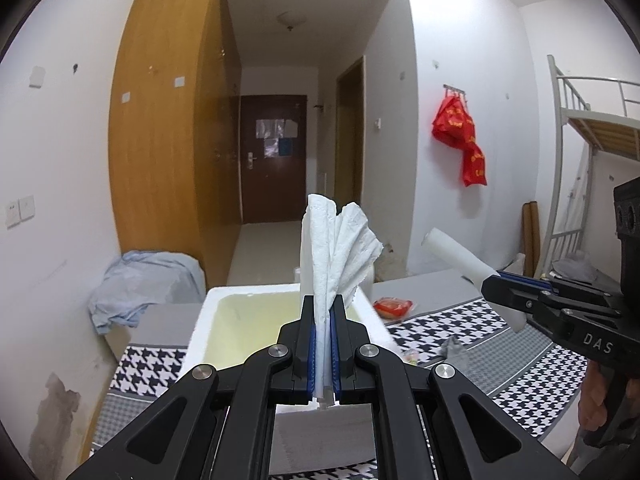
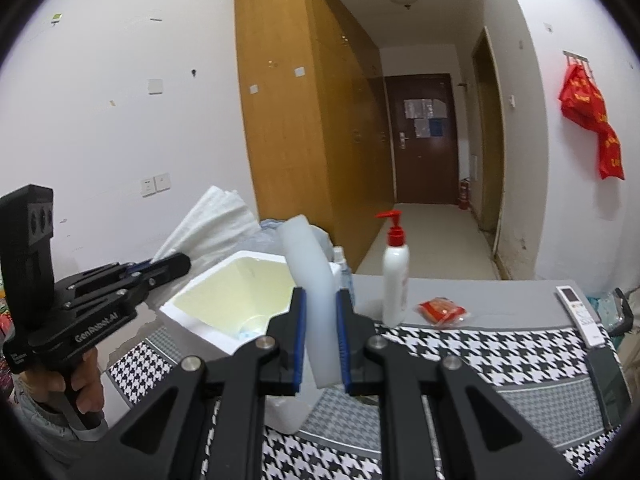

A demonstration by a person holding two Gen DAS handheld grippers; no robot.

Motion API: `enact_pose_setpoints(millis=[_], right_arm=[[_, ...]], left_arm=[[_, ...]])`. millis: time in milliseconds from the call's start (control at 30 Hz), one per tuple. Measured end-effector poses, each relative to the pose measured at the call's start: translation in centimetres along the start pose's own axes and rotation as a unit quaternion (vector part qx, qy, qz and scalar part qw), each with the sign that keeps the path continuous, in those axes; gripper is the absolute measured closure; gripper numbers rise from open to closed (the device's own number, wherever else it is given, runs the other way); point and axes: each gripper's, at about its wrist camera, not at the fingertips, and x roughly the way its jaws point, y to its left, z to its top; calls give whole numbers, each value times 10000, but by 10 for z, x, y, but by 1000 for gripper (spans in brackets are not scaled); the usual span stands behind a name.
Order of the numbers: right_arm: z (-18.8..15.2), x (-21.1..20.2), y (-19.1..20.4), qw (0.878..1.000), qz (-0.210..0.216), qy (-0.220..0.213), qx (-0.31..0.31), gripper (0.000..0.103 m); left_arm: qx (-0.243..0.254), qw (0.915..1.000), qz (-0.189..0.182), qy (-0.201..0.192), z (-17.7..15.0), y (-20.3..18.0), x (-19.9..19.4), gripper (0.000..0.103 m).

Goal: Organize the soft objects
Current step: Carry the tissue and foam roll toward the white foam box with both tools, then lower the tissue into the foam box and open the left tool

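Far left against the wall, a blue cloth (image 1: pixel 144 284) heaped on a low box, out of the way and untouched. Next to the right, a white foam box (image 1: pixel 256 332) sitting open-topped on the houndstooth-covered worktop (image 1: pixel 460 344), pale yellow inside, mouth up and clear, probably the bin meant for the soft things. Just near of it, the left gripper (image 1: pixel 324 344) with jaws clamped on a folded paper towel (image 1: pixel 336 252), pinched low at the fold so the loose ends fan upward instead of dragging; towel held above the box's near rim, not yet inside. Further right, the right gripper (image 2: pixel 322 340) closed on a white foam strip (image 2: pixel 314 280), gripped at its lower part so the long end stands up and bows slightly leftward over the box's right wall; strip likewise in the air, not yet dropped. Both pieces carried side by side, seemingly for release into the same box. Right again, a pump bottle (image 2: pixel 395 280) with a red top standing upright on the worktop just beyond the strip, then a red packet (image 2: pixel 442 310) lying flat, then a white remote (image 2: pixel 580 314) at the far right edge: hard or unrelated items, left where they lie. On the far right wall, a red bag (image 2: pixel 592 116) hung from hooks.
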Motion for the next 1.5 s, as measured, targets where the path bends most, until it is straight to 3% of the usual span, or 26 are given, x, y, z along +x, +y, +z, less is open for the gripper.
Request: enact_pose_setpoints(millis=[467, 1067, 1133, 1200, 1267, 1333, 1400, 1500], right_arm=[[5, 29, 28, 9993, 358, 98, -106, 86], [3, 38, 20, 9996, 198, 177, -94, 86], [3, 38, 19, 9996, 175, 186, -77, 86], [3, 38, 18, 9997, 143, 187, -67, 86], [3, 36, 18, 9997, 126, 183, -63, 86], [2, 34, 19, 9998, 130, 165, -50, 86], [2, 35, 19, 9998, 117, 179, -40, 86], [3, 37, 19, 9997, 114, 193, -24, 86]], left_arm=[[-155, 9993, 209, 260, -2, 17, 15, 97], [-192, 9976, 185, 642, 2, 24, 55, 95], [-148, 9978, 209, 617, 2, 23, 55, 86], [-185, 9980, 146, 584, 3, 25, 54, 58], [-245, 9984, 113, 487, 4, 28, 49, 36], [-294, 9985, 175, 418, 4, 30, 46, 25], [-271, 9986, 205, 405, 4, 31, 44, 7], [-296, 9985, 347, 299, 4, 34, 38, 5]])
